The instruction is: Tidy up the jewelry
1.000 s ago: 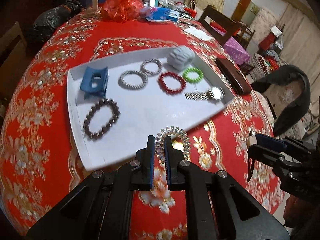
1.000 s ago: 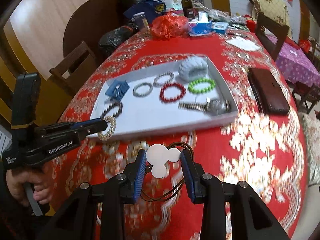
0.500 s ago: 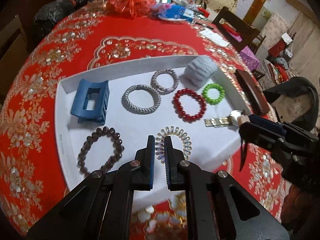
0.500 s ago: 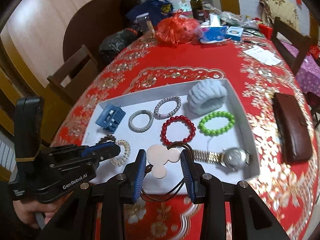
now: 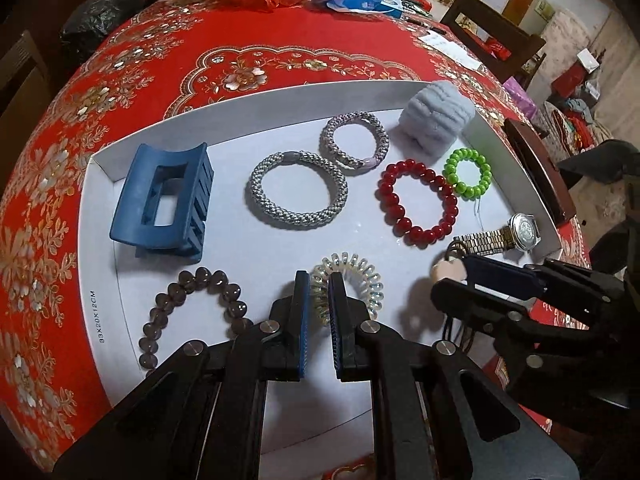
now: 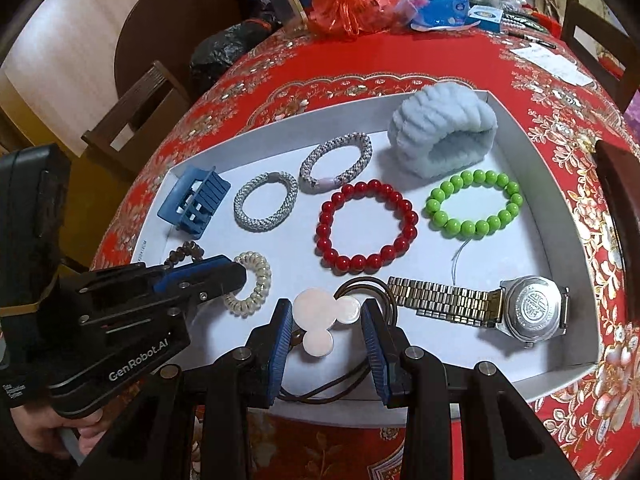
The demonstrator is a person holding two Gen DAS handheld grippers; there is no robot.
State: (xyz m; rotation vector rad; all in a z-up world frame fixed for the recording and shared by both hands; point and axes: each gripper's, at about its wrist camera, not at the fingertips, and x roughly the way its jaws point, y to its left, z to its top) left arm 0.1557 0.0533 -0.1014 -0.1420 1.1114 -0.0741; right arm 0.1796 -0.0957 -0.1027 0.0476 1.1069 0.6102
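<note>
Left gripper [image 5: 318, 304]: clamped on the near edge of the clear spiral hair tie [image 5: 352, 286], low over the near middle of the white tray [image 5: 248, 100]; cannot tell if the tie rests on the tray floor or hangs just above it.
Right gripper [image 6: 326, 330]: pressed on either side of the pink disc pendant [image 6: 320, 318]; its brown cord [image 6: 360, 288] loops ahead of and under the fingers, near the tray's near edge.
Hair tie axis: ring tilted, its plane running roughly away from the left gripper toward the far side.
Pendant axis: long axis near-to-far, small disc at the near end, large disc far; cord trails back toward the gripper.
Done: tray holds blue hair claw [image 5: 164, 204] far left, brown bead bracelet [image 5: 192, 312] near left, two braided hair ties [image 5: 298, 188], red bead bracelet [image 6: 366, 228] centre, green bead bracelet [image 6: 474, 204], fluffy wristband [image 6: 442, 134] far right, watch [image 6: 524, 312] near right. All apart, none stacked.
Left: judged nearly finished; both held pieces need setting down and releasing in the bare near strip between brown bracelet and watch.
Risk: cord could overlap the watch band, just beside it.
</note>
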